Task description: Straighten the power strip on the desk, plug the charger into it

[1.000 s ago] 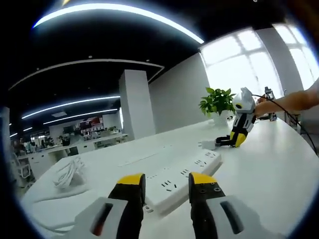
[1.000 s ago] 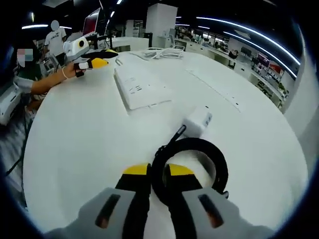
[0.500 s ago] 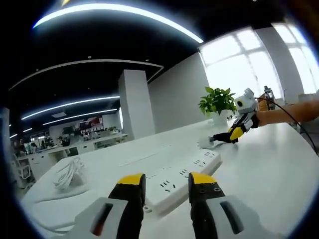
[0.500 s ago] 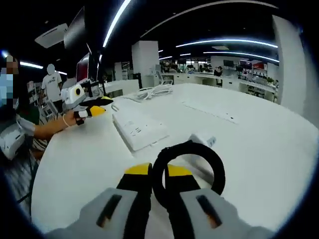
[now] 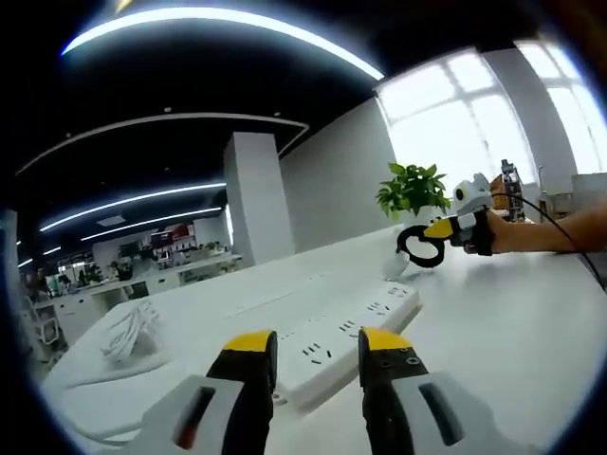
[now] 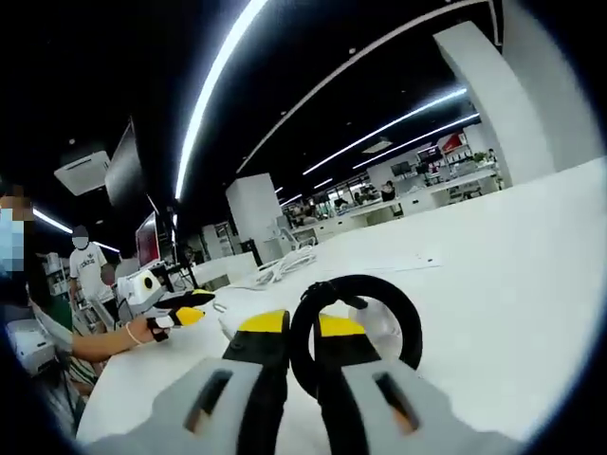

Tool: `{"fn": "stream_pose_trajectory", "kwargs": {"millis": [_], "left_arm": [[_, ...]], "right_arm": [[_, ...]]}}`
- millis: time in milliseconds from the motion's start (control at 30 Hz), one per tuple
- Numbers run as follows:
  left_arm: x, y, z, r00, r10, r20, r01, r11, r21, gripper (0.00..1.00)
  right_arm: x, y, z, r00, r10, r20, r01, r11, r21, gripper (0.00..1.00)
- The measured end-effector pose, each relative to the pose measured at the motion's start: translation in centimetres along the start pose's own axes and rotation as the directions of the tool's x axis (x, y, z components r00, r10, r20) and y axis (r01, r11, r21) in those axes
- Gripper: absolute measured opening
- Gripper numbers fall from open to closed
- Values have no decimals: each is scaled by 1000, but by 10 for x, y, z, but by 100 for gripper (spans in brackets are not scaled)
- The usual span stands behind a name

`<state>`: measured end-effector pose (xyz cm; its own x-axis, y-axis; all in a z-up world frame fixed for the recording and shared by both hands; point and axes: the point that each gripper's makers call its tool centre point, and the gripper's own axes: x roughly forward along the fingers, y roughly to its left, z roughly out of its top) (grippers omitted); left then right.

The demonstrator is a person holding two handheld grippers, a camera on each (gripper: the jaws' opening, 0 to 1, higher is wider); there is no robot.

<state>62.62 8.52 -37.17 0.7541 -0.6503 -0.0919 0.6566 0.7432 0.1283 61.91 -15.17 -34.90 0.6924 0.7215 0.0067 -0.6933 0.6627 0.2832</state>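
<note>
Broadly, a white desk (image 5: pixel 531 322) carries everything, its far edge curving across the left gripper view toward an open office with a white pillar (image 5: pixel 256 199) and bright windows (image 5: pixel 465 123). On that desk lies the long white power strip (image 5: pixel 351 327), its sockets facing up, running from just beyond the left gripper (image 5: pixel 317 349) away toward the far right edge of the desk. That gripper hovers over the near end of the strip with its yellow-tipped jaws apart and nothing between them. Near the left edge of the desk sits a loose bundle of white cable (image 5: pixel 128 332). A potted plant (image 5: pixel 411 190) stands at the far edge by the windows.

Above the far end of the strip the right gripper (image 5: pixel 438 229) comes in from the right, held by a person's hand (image 5: pixel 512 232), and a black loop of cable (image 5: pixel 420 248) hangs from its jaws clear of the desk.

From the right gripper view, the right gripper (image 6: pixel 302 327) has its jaws pinched tight on that black cable loop (image 6: pixel 356 322), which curls up and to the right of the tips. Something white shows through the loop; whether it is the charger cannot be told. Off to the left the left gripper (image 6: pixel 190 305) rests low over the desk (image 6: pixel 512 284), beside the pale end of the power strip (image 6: pixel 226 327).
</note>
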Motion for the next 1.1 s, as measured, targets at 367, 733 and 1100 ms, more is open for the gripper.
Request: {"fn": "stream_pose_trajectory", "kwargs": {"millis": [367,733,1100], "left_arm": [[-1,-3,6,999,-9,40,9,1000,14,35],[-12,-2,31,986,-8,169,10,1000,-7,45],[-14,16,31,981,42,191,-8,985,-174,62]], "right_arm": [[0,37,29,991,96,95,-101,994,48,8],[-2,81,55,955,201,218,-235,961,143,8],[6,87,68,955,140,261,-207,946,248,8]]}}
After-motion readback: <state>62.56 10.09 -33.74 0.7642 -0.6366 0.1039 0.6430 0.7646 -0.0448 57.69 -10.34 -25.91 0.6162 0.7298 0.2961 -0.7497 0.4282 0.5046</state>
